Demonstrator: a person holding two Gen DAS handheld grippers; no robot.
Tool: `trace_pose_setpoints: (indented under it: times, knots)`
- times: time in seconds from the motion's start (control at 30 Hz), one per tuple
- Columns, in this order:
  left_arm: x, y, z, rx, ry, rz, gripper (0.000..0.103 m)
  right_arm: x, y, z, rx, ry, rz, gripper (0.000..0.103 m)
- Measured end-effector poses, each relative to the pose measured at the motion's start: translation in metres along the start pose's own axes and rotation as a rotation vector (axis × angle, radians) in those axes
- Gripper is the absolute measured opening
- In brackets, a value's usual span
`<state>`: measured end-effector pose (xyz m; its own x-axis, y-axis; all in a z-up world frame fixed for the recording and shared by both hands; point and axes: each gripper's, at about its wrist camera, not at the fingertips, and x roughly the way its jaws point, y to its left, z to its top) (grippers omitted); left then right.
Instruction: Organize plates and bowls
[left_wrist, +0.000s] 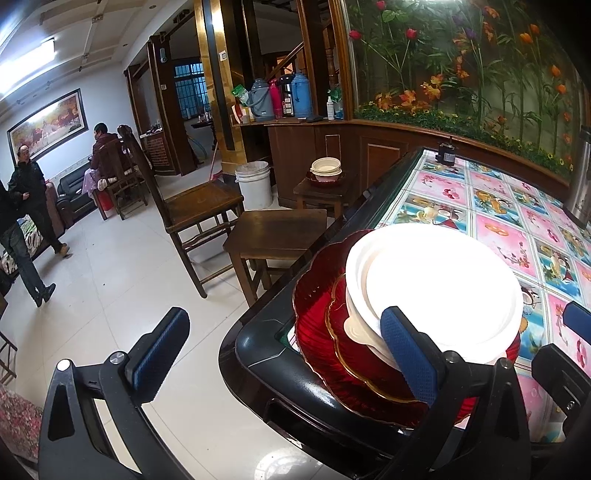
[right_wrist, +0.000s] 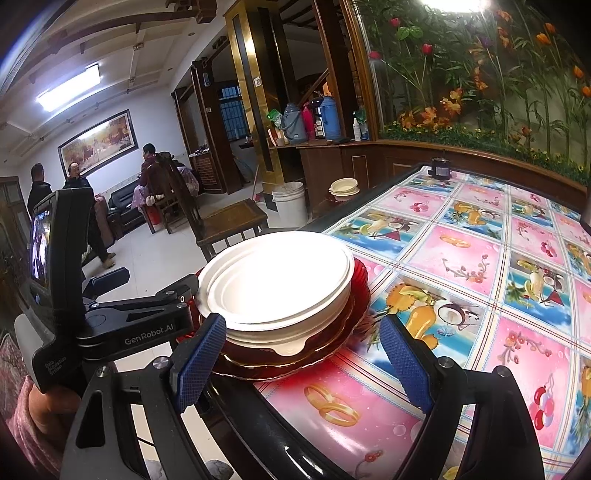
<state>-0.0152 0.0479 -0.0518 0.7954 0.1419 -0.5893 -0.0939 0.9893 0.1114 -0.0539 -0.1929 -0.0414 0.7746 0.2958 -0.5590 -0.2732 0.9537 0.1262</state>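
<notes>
While two nested white plastic bowls (right_wrist: 277, 284) are sitting on two stacked red scalloped glass plates (left_wrist: 332, 332) with gold rims, the whole pile is resting at the near corner of the fruit-patterned table (right_wrist: 480, 258). Beside the pile, the left gripper (left_wrist: 284, 358) is hanging wide open, empty, one finger over the floor. The right gripper (right_wrist: 303, 362) is spreading open around the pile's near edge, clamping nothing. Beyond the pile, a second bowl stack (left_wrist: 325, 169) is sitting on a wooden stool (left_wrist: 321, 188).
</notes>
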Motion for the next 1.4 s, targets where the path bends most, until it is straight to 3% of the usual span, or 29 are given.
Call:
trace_pose_setpoints:
  times: [1.4]
  knots:
    - [0.0011, 0.0012, 0.0014, -0.006, 0.004, -0.011, 0.103, 0.0034, 0.0049, 0.0008, -0.015, 0.006, -0.001, 0.087]
